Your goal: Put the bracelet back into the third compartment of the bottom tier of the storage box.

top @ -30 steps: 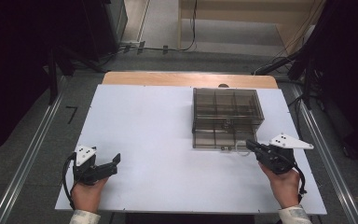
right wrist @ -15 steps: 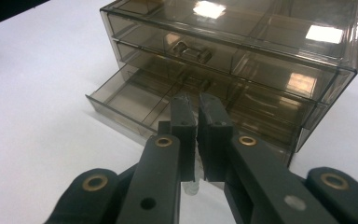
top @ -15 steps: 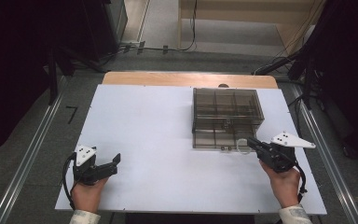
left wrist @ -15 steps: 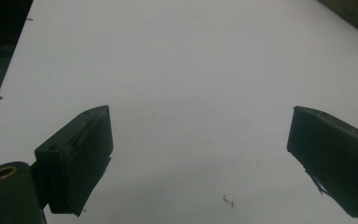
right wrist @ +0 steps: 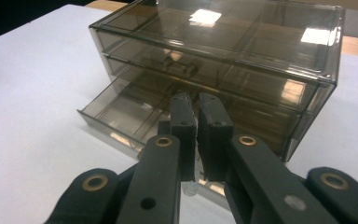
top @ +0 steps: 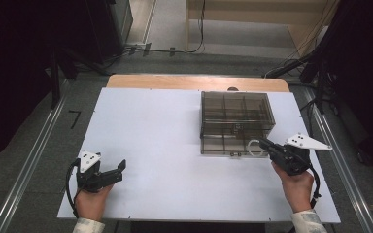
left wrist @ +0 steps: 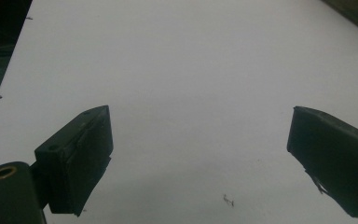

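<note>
High view: a smoky clear drawer box sits on the white table, out toward one o'clock from the table's middle, its bottom drawer pulled a little way out toward the person. At about four o'clock from the box the right gripper points at the drawer's front, jaws brought together, with a thin clear loop curving at their tips — whether the pads actually pinch it I cannot tell from here.

In the right gripper view the two black jaws stand almost touching, their tips over the open drawer, and a small clear piece peeks out below them between the pads; it is too hidden to say what it is. The box fills the twelve o'clock stretch, its shut upper drawers stacked above the open one.

Over at seven o'clock on the table the left gripper lies low in the person's hand — jaws spread wide, nothing between them. The left gripper view shows bare white tabletop between its pads.
</note>
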Available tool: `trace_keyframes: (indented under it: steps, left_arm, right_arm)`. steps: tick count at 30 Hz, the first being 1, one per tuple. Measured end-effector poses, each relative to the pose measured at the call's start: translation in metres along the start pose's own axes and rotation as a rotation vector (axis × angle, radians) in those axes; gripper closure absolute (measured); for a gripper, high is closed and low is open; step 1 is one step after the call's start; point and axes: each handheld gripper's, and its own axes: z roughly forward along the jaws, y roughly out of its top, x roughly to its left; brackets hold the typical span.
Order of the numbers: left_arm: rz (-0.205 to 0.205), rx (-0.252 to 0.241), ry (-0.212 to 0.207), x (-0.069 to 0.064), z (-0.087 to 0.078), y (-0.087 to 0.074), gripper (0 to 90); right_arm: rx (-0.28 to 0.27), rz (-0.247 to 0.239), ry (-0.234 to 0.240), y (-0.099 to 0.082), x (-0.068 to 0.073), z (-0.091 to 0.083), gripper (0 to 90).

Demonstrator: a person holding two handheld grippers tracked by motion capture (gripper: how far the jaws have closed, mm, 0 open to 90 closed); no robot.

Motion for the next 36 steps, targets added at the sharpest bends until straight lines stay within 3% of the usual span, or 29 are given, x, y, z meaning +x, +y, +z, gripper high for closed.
trace_keyframes:
  steps: [8, 20, 36]
  left_arm:
    - [-0.002, 0.000, 0.000, 0.000, 0.000, 0.000, 7.4]
    - [-0.001, 0.001, -0.002, 0.001, 0.000, 0.000, 7.4]
    - [-0.002, 0.007, -0.002, 0.001, 0.001, -0.001, 7.4]
  right_arm:
    - [0.004, 0.031, -0.009, 0.001, -0.010, 0.010, 83.5]
    - [0.004, 0.042, -0.029, 0.001, -0.013, 0.020, 83.5]
    - [0.031, 0.029, -0.049, -0.002, -0.015, 0.034, 83.5]
